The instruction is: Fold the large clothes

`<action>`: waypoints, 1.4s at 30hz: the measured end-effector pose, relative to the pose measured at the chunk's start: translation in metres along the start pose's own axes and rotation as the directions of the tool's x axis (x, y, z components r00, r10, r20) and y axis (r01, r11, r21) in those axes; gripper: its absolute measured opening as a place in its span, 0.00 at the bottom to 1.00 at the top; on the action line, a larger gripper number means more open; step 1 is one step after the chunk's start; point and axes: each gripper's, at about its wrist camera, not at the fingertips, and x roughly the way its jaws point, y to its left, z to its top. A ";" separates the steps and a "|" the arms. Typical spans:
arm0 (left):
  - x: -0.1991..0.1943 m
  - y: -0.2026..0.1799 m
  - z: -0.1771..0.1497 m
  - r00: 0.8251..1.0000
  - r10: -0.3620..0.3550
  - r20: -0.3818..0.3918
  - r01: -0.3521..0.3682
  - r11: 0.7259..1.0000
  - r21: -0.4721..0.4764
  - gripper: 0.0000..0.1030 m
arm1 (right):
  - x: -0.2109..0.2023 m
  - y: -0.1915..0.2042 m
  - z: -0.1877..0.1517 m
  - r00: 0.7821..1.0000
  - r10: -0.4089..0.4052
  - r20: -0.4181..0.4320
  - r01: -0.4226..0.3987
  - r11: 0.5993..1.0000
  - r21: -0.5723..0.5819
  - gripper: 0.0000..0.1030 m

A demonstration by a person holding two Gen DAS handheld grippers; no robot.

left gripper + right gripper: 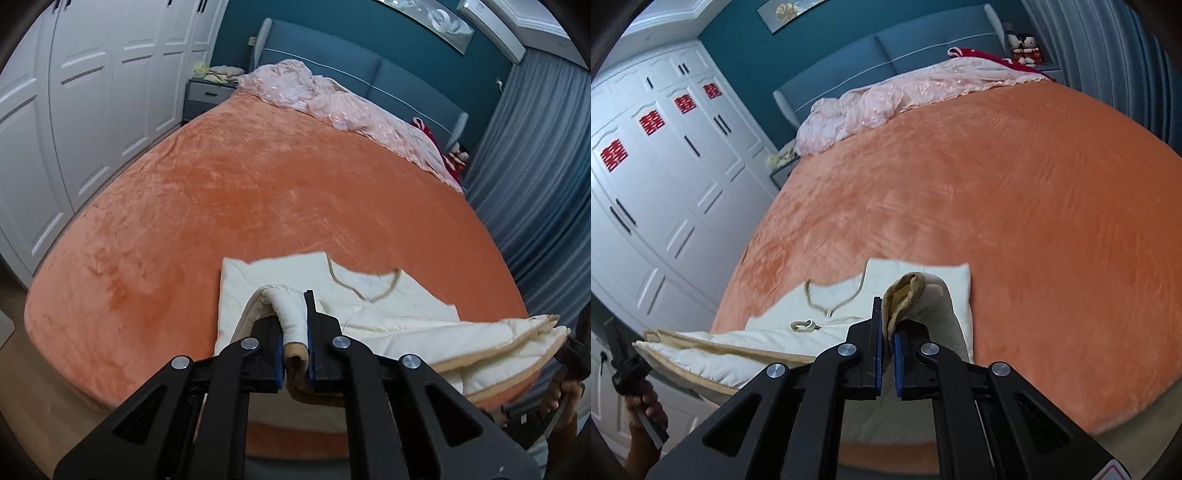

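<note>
Garment, cream quilted w/ tan trim, sits at near end of the bed, its far part flat on the orange plush cover, near edge lifted off the cover & strung between both grippers. Bed fills most of both views; crumpled pink duvet bunched along the blue headboard. White wardrobe doors run along one side, red paper cut-outs on upper panels in right wrist view; grey-blue curtain on the other side. Small nightstand beside the headboard w/ pale items on top. Left gripper: jaws closed on a rolled cream fold w/ tan edge, blue pads pressing both sides. Right gripper: jaws closed on a bunched tan-lined corner that sticks up past the fingertips. Each gripper also shows at the edge of the other's view, a hand round its handle. Small toggle w/ cord loop lies on garment front, below the V-neck trim.
</note>
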 end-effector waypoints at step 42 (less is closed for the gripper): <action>0.199 -0.003 0.023 0.967 0.143 -0.211 -0.149 0.989 -0.011 0.60 | 0.180 -0.031 0.003 0.969 -0.231 -0.093 0.235 0.972 0.031 0.58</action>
